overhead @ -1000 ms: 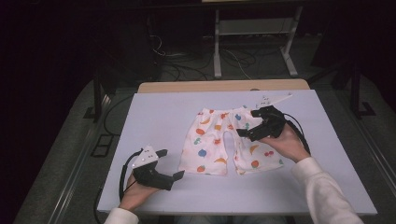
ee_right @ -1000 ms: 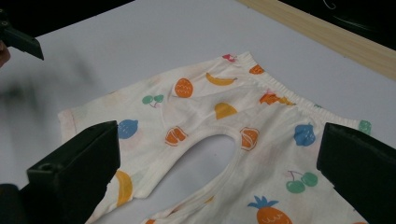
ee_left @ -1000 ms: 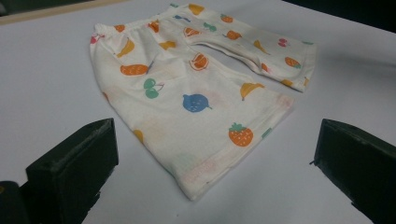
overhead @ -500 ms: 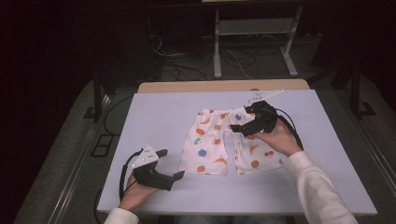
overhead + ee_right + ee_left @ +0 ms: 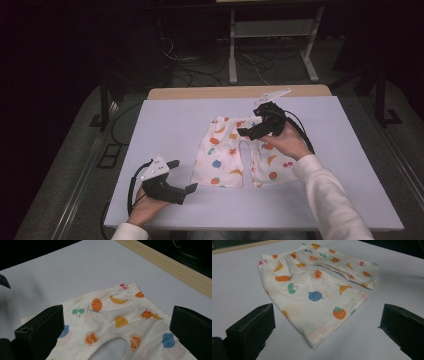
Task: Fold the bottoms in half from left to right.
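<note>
While the fruit-print shorts [image 5: 235, 152] lie flat at the centre of the pale bench [image 5: 165, 125] in the high view, the right hand-held gripper [image 5: 250, 131] hovers over their upper right, near the waistband, jaws spread and holding nothing; the left hand-held gripper [image 5: 184, 176] sits at lower left of the frame, just off the nearer leg hem, jaws also spread. Left gripper view: shorts fill the upper middle, leg hem closest to the two wide-apart jaws, no contact with the cloth. Right gripper view: elastic waistband [image 5: 147, 306] runs across the right of centre, crotch curve at the bottom, jaws parted either side and above the fabric. Likely handling: thin, light, floppy knit, will drape and bunch, not fragile, little slip on the bench. Best holds look like the gathered waistband corner or a stitched hem edge, pinching both layers together.
</note>
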`<state>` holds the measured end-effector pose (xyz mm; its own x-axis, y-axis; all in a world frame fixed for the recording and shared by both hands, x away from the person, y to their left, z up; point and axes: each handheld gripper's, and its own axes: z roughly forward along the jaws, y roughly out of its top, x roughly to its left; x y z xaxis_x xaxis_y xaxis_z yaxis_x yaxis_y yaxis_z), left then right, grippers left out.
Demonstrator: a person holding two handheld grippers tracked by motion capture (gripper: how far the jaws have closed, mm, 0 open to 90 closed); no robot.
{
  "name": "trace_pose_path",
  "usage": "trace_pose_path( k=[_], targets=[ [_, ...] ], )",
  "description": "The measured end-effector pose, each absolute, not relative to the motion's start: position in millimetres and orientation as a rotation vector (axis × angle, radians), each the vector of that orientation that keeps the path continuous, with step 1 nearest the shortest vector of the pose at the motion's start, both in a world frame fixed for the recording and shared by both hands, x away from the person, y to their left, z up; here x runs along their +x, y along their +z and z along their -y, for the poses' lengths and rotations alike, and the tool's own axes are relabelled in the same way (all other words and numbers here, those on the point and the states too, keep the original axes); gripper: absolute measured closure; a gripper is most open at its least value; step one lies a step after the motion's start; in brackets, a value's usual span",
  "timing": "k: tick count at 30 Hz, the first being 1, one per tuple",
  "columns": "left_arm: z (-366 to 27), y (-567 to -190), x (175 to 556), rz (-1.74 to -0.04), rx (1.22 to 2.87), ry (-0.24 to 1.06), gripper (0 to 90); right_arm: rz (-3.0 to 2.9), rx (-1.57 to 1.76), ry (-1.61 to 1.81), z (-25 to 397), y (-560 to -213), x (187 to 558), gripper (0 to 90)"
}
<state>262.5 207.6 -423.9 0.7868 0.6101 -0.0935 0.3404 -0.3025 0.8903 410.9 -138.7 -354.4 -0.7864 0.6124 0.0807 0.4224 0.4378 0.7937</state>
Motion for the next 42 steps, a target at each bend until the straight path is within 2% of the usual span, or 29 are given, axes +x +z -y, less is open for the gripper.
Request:
trace_pose_path(
  k=[42],
  targets=[
    [-210,-423,264,-0.695,1.909,0.301,0.0,-2.464,0.930,1.268,77,-368,483,0.0]
  ],
)
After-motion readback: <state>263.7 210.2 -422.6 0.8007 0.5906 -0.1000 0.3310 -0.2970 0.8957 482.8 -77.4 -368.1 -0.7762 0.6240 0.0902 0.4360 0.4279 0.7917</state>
